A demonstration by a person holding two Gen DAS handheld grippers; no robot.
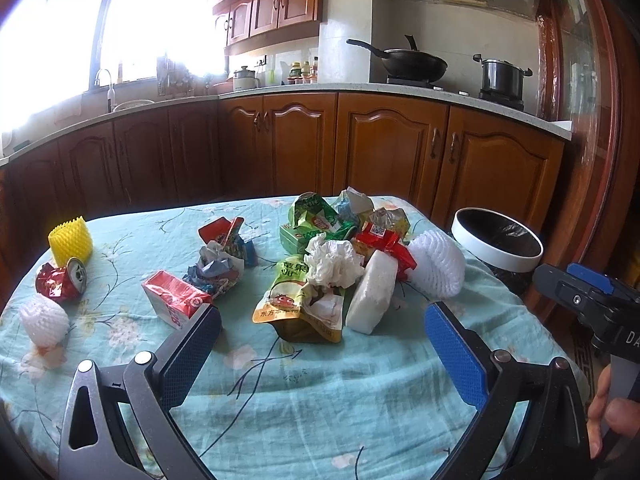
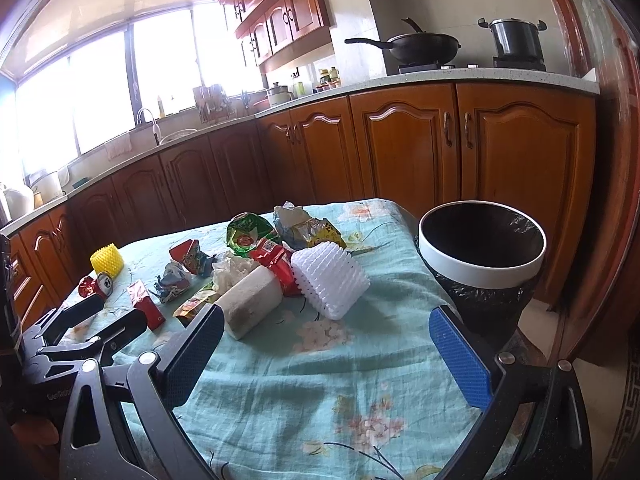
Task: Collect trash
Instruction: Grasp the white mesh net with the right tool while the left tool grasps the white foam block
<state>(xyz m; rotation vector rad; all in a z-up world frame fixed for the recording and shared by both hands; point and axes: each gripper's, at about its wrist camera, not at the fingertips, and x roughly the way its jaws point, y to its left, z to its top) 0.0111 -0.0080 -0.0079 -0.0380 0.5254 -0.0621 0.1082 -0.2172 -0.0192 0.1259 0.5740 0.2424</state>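
Trash lies on a table with a teal floral cloth (image 1: 320,392): a pile of wrappers and a crumpled tissue (image 1: 332,260), a white foam block (image 1: 374,292), a white foam net (image 1: 438,266), a red carton (image 1: 174,298), a crushed red can (image 1: 62,280) and a yellow foam net (image 1: 70,240). A bin (image 2: 482,244) with a white rim and black liner stands off the table's right edge. My left gripper (image 1: 322,334) is open and empty, just short of the pile. My right gripper (image 2: 326,340) is open and empty, near the foam block (image 2: 250,300) and the white net (image 2: 330,282).
Wooden kitchen cabinets (image 1: 380,148) and a counter with a wok (image 1: 408,62) and a pot (image 1: 502,76) run behind the table. A small white foam net (image 1: 42,320) lies at the table's left edge. The left gripper's body (image 2: 76,336) shows at the right view's left side.
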